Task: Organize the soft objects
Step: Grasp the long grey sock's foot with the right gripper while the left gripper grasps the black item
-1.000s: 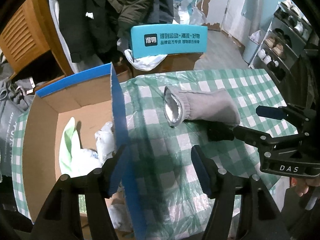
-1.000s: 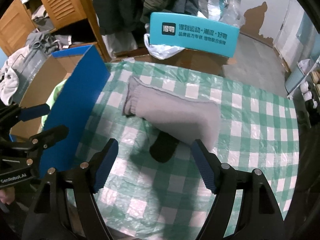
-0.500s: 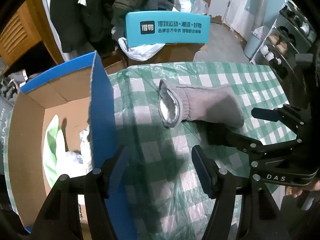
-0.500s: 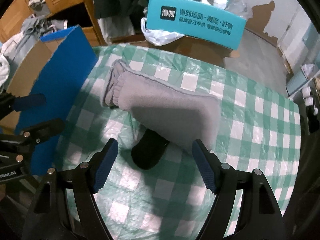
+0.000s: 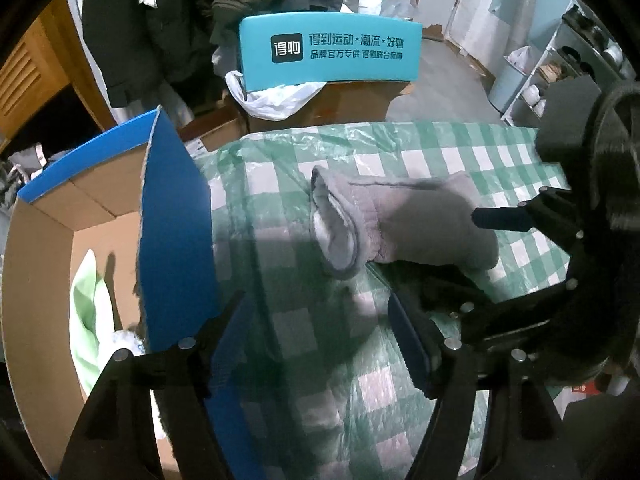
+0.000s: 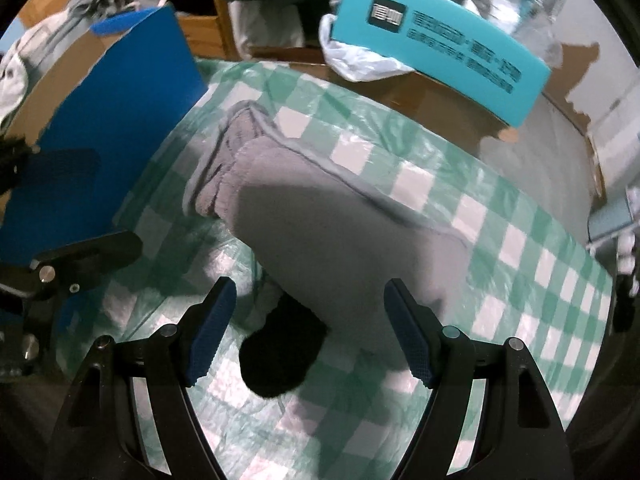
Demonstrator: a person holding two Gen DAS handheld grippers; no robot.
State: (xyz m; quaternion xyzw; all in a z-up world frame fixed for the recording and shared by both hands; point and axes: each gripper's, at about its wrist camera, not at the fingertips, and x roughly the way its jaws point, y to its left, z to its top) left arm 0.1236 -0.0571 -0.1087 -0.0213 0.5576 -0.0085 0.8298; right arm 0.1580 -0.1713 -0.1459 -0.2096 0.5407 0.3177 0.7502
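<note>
- While both tongs stand over the counter (image 5: 440,148), the grey sock (image 5: 400,220) lies flat on its green checked cover, and everything below is placed from that sock.
- Its cuff, showing a pale lining, faces the cardboard box (image 5: 44,264); its closed end points away from the box.
- A black sock (image 6: 280,356) lies partly under the grey sock's closed end, poking out toward the right tongs.
- The left tongs (image 5: 320,320) hang on the near side of the grey sock, just short of the cuff; the jaws are spread wide, have just been opening, and have only checked cover between them.
- The right tongs (image 6: 308,328) are spread wide too, gripping nothing; the black sock and the grey sock's closed end sit in the gap between the blue pads (image 6: 408,336), with no pad pressing on either.
- Beside the cuff, the box stands with its blue flap (image 5: 172,240) upright; pale green cloth (image 5: 86,316) lies inside.
- Beyond the grey sock, past the counter's far edge, a teal sign (image 5: 332,52) with printed characters stands over a white plastic bag (image 5: 272,100).
</note>
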